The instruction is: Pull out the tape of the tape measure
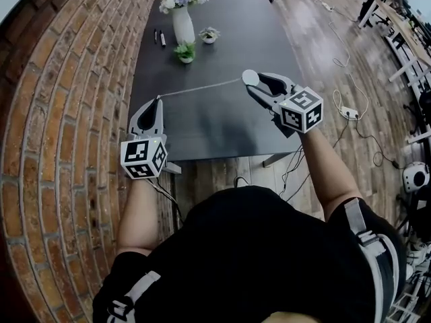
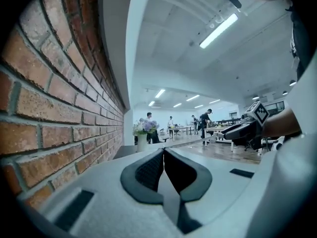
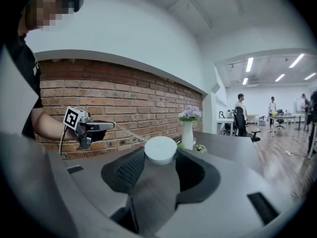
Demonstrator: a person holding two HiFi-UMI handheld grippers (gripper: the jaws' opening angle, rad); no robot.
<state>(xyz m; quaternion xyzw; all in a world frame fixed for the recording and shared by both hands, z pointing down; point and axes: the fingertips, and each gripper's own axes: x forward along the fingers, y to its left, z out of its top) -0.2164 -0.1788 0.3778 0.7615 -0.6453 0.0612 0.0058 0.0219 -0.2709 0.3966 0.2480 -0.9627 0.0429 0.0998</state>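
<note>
The round white tape measure sits between the jaws of my right gripper, which are shut on its case above the dark table. In the right gripper view the white case fills the gap between the pads. A thin pale tape runs from it leftward to my left gripper, whose jaws are shut on the tape's end. In the left gripper view the pads meet with no gap at the left gripper. The right gripper shows at the far right there.
A brick wall runs close along the table's left side. At the table's far end stand a white vase of flowers, two small potted plants and pens. A power strip and cables lie on the floor to the right.
</note>
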